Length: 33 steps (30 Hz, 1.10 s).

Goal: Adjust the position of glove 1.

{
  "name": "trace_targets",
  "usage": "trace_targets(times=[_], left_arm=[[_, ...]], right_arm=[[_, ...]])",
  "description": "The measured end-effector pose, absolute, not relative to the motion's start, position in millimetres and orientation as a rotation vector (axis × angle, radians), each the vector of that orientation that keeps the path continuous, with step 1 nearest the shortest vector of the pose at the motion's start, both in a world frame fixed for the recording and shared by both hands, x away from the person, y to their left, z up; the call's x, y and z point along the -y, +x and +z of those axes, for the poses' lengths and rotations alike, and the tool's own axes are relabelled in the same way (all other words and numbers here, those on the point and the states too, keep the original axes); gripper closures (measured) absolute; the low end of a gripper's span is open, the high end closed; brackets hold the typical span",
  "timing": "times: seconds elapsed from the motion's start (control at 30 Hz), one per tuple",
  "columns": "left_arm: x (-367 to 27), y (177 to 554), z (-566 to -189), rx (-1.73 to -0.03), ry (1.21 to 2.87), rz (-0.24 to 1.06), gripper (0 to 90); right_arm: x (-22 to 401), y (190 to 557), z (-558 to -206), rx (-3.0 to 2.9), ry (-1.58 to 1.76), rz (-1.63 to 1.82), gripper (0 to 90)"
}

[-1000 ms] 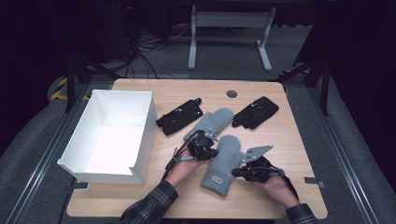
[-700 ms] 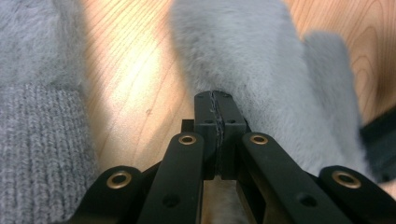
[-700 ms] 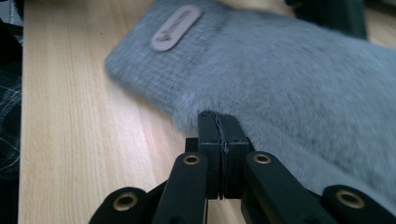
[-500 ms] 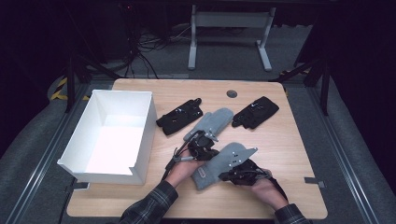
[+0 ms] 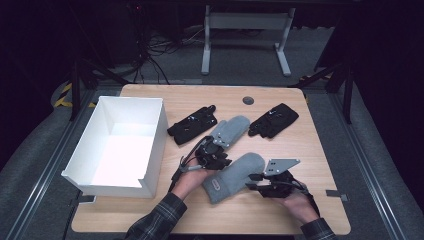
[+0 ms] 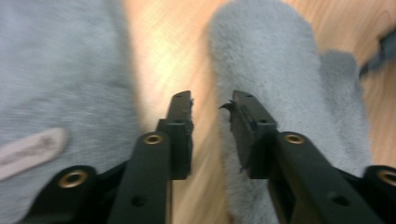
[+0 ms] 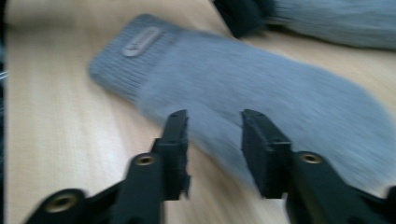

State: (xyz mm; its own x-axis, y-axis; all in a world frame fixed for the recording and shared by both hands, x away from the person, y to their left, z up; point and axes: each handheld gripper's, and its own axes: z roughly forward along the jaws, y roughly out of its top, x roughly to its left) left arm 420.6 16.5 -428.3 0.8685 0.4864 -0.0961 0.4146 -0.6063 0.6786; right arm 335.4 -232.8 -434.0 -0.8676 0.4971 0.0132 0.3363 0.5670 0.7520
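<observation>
Two grey mittens lie mid-tabletop (image 5: pixel 320 150). The left tool (image 5: pixel 216 156) hangs parted between them, holding nothing. The right tool (image 5: pixel 255 182) gapes beside the nearer mitten (image 5: pixel 232 176), empty too. The farther mitten (image 5: pixel 231 130) sits between two black gloves; a white box (image 5: pixel 155 135) stands left.

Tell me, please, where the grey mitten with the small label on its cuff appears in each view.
High view: labelled mitten at lower centre, between the two grippers.
Left gripper view: at the left edge, blurred.
Right gripper view: across the middle.
Shared landmark: its label.
</observation>
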Motion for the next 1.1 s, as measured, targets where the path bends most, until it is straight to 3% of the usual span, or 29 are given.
trace_targets(times=[0.33,0.77,1.0,1.1], left_arm=[[-40.3,434.6,-417.4,-0.711,2.264,0.167,46.0],[-42.5,448.3,-431.8,-0.733,2.283,0.208,46.1],[-40.8,447.2,-438.4,-0.721,2.313,0.235,51.6],[-38.1,445.0,-440.1,-0.712,2.328,0.295,57.9]], right_arm=[[287.3,339.3,-447.8,-2.427,0.951,1.062,33.0],[309.8,352.3,-464.9,-2.326,1.118,0.947,21.4],[311.4,353.0,-467.7,-2.31,1.14,0.982,19.5],[311.6,353.1,-468.1,-2.309,1.137,0.986,19.4]])
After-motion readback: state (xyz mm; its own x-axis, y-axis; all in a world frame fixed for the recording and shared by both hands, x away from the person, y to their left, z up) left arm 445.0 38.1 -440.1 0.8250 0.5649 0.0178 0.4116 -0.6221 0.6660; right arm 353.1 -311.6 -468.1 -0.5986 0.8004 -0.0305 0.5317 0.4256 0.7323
